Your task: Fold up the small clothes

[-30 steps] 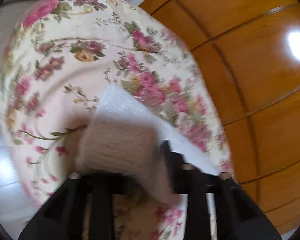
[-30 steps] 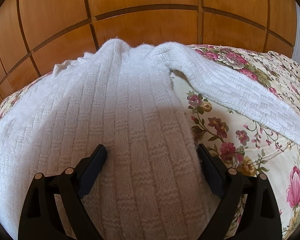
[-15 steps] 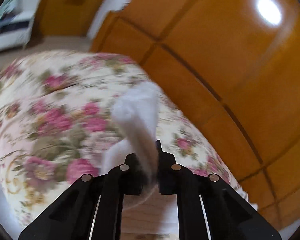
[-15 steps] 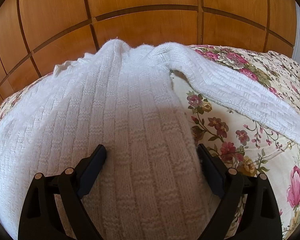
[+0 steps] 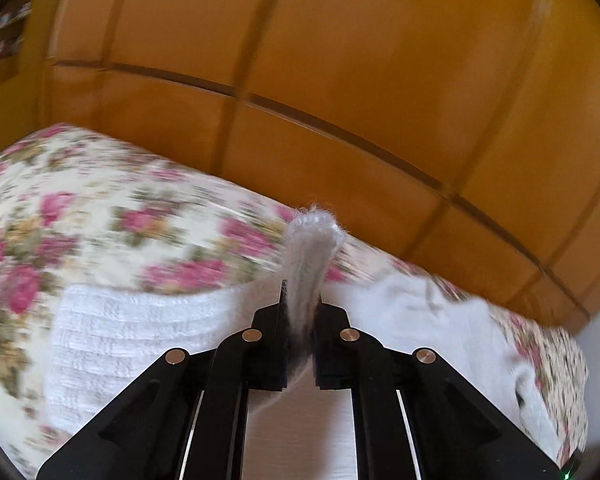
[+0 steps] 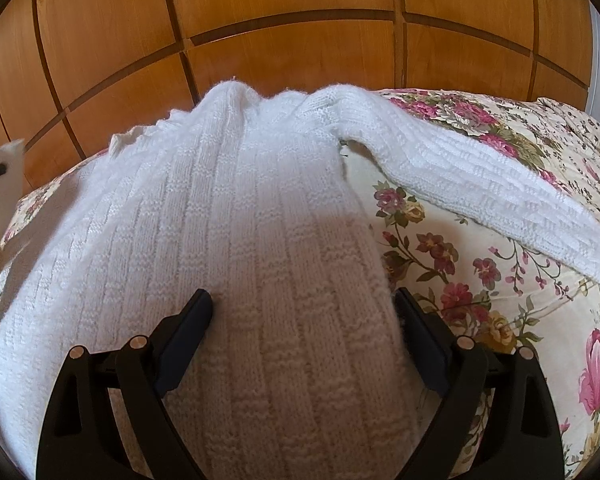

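A white knitted sweater (image 6: 228, 220) lies spread on a floral bedspread (image 6: 480, 280). Its right sleeve (image 6: 480, 192) stretches out to the right. My right gripper (image 6: 304, 316) is open, its jaws resting over the sweater's lower body. My left gripper (image 5: 300, 312) is shut on the end of the left sleeve (image 5: 310, 252), which sticks up between the jaws, lifted above the bed. The sleeve end and left gripper also show at the left edge of the right wrist view (image 6: 0, 176). More of the sweater (image 5: 140, 328) lies below the left gripper.
A wooden panelled wall (image 6: 300, 40) stands right behind the bed and also fills the top of the left wrist view (image 5: 340, 80). The bedspread (image 5: 100, 220) runs out to the left there.
My left gripper closed on the sleeve end, lifted it and swung towards the wall and the sweater body. It now appears at the left edge of the right wrist view. The right gripper has not moved.
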Available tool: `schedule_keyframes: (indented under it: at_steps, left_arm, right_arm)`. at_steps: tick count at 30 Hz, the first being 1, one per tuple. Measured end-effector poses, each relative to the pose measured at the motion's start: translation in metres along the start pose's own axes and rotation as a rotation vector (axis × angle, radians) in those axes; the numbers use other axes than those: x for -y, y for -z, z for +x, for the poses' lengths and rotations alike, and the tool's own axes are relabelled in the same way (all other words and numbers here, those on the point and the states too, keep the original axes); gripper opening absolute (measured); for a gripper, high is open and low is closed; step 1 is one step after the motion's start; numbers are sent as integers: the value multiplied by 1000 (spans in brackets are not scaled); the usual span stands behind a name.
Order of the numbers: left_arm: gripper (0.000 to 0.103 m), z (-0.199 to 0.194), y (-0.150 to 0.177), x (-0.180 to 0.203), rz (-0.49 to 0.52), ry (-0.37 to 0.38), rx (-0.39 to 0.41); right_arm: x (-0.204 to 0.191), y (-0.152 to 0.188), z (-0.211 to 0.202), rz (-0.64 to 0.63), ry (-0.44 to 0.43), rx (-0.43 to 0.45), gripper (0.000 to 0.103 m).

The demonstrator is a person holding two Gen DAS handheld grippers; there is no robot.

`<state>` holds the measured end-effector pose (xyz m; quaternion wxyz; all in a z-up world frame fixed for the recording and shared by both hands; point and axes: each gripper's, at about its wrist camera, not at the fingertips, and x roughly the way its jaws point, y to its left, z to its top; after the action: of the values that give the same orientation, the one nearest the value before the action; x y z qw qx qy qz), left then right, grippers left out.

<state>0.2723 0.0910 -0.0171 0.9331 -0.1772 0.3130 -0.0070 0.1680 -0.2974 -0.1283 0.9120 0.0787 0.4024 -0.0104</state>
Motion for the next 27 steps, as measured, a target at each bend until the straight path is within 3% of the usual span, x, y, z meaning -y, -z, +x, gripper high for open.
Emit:
schedule_keyframes:
  at_steps: [6, 14, 16, 18, 22, 27]
  left_arm:
    - [7, 22, 31, 74, 132, 95, -36]
    - [7, 53, 71, 138, 288, 233, -110]
    - [21, 56, 84, 140, 307, 266, -135]
    - [72, 50, 91, 134, 298, 276, -137]
    - [74, 16, 98, 99, 226, 317, -50]
    - [74, -26, 108, 26, 119, 105, 130]
  right_arm:
    - [1, 0, 0, 0, 1, 4, 91]
    - [3, 1, 1, 4, -4, 7, 91]
    - [3, 1, 1, 5, -5, 7, 91]
    - [4, 1, 1, 8, -9, 8, 91]
    - [6, 2, 0, 14, -17, 12, 91]
    - [7, 2, -2, 12, -15, 18, 91]
